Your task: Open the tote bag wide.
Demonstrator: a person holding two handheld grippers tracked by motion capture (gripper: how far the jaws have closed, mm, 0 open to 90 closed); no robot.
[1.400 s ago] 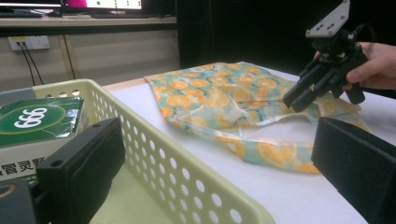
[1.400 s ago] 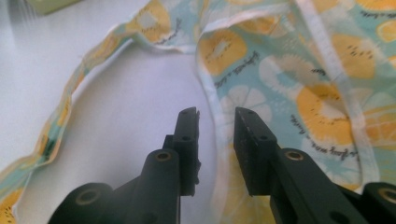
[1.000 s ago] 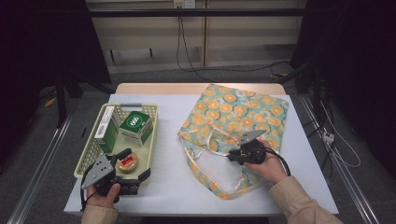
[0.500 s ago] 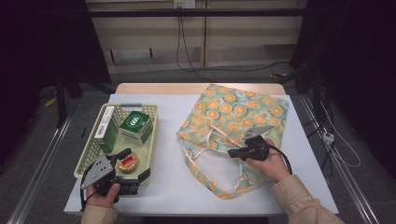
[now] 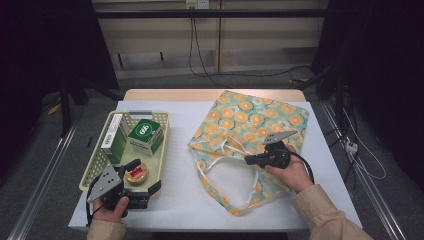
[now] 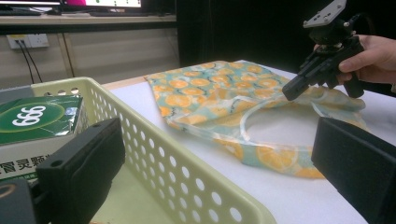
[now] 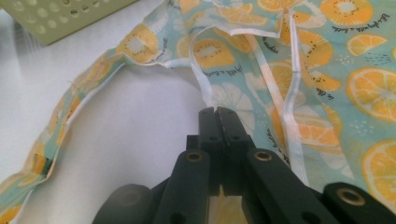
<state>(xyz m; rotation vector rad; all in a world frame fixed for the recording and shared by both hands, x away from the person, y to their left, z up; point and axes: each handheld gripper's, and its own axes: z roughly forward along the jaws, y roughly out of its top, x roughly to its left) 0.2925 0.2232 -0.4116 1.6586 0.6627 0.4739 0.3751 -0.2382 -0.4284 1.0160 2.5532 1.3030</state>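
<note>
My left gripper (image 5: 142,187) rests at the near left corner of the table (image 5: 180,130), its jaws standing wide apart astride the near wall of the basket (image 5: 97,160): in the left gripper view one jaw lies inside the basket and the other outside it, and nothing is pinched between them. The basket is pale yellow-green and perforated, with its long axis running away from me. It holds a green box (image 5: 145,132) printed with numerals, a taller green and white carton (image 5: 114,136) standing against the left wall, and a small round tin (image 5: 135,174) near my jaws.

Right of the basket, well apart from it, the bag (image 5: 260,117) lies flat on the white table top. It is teal cloth printed with orange slices. Its long axis runs on a diagonal from the far right corner of the table toward the near middle; the closed bottom points away to the far right, and the mouth with its white-edged handles (image 5: 225,172) points toward me and slightly left.

My right gripper (image 5: 250,160) hovers over the mouth end of the bag, pointing left across the table. Its jaws have just been closing and now meet pad to pad. A white strap runs up to their tips in the right gripper view, but I cannot tell whether it is caught between them.
</note>
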